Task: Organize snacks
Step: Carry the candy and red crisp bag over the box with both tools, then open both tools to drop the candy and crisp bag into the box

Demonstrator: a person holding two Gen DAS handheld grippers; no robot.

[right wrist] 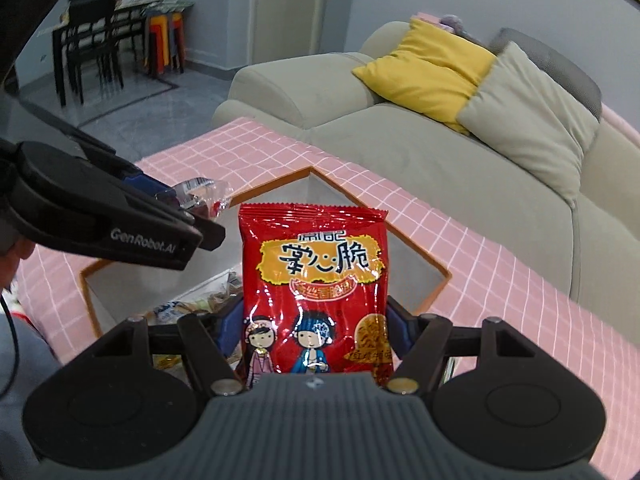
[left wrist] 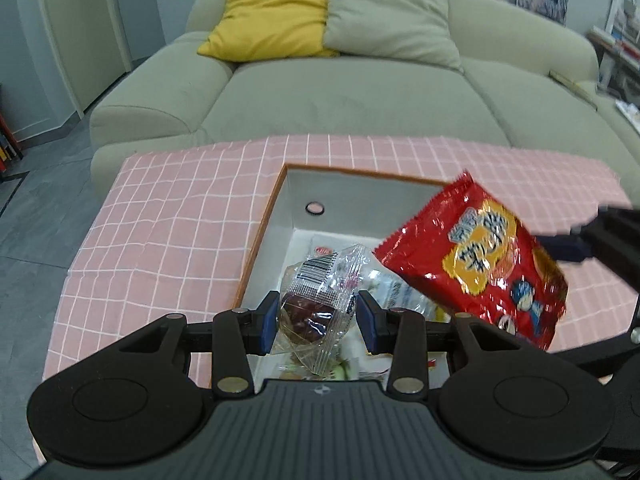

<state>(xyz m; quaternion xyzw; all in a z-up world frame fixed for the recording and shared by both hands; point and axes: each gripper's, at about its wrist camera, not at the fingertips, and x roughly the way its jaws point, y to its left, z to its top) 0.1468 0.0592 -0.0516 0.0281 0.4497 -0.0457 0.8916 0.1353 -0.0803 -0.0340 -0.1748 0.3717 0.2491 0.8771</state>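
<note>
My left gripper (left wrist: pixel 318 320) is shut on a clear packet with a dark brown snack (left wrist: pixel 316 304) and holds it above an open white box with an orange rim (left wrist: pixel 276 200). My right gripper (right wrist: pixel 314 320) is shut on a red snack bag with yellow lettering (right wrist: pixel 316 280), held upright over the same box (right wrist: pixel 440 272). The red bag also shows at the right of the left wrist view (left wrist: pixel 476 264). The left gripper and its clear packet (right wrist: pixel 204 194) show at the left of the right wrist view. Several wrapped snacks (left wrist: pixel 396 296) lie in the box bottom.
The box sits on a table with a pink grid cloth (left wrist: pixel 172 232). A pale green sofa (left wrist: pixel 340 96) with a yellow cushion (left wrist: pixel 272 16) and a green cushion (left wrist: pixel 384 16) stands right behind the table. Dark chairs and a table (right wrist: pixel 92 48) stand far left.
</note>
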